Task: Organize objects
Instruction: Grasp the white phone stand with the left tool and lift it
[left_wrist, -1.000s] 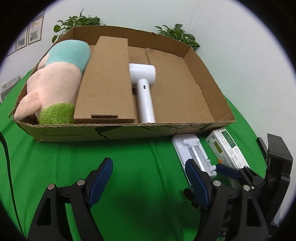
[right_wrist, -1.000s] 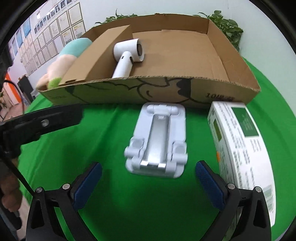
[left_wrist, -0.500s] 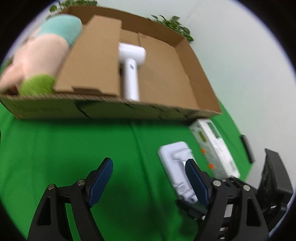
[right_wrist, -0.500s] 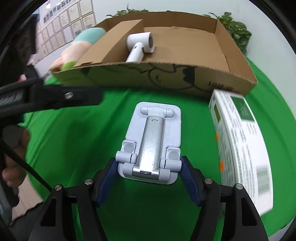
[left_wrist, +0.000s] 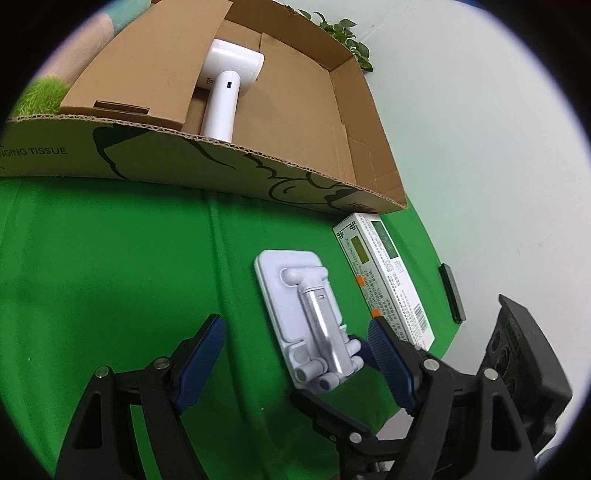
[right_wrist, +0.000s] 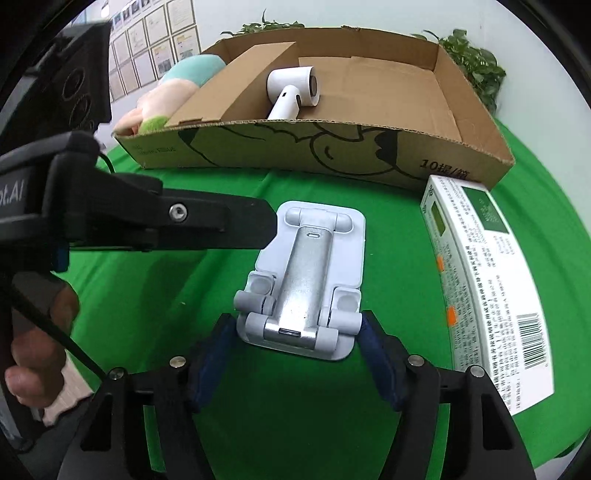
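Observation:
A white folding phone stand (right_wrist: 306, 273) with a silver arm lies flat on the green cloth in front of the cardboard box (right_wrist: 332, 147). My right gripper (right_wrist: 297, 354) is closing, its blue pads against both sides of the stand's near end. In the left wrist view the stand (left_wrist: 303, 306) shows between the wide-apart fingers of my left gripper (left_wrist: 295, 350), which is open and hovers just above and to the left of it, holding nothing. One black left finger (right_wrist: 221, 221) crosses the right wrist view beside the stand.
The box holds a white handheld device (right_wrist: 291, 92), a cardboard flap and a plush toy (right_wrist: 170, 96). A long white carton (right_wrist: 487, 280) lies right of the stand. A black bar (left_wrist: 450, 291) lies at the cloth's right edge. A person's hand (right_wrist: 40, 350) grips the left tool.
My right gripper's jaws came together from wide apart onto the stand's near end. My left gripper tilted down and swung right, so the stand now sits between its fingers.

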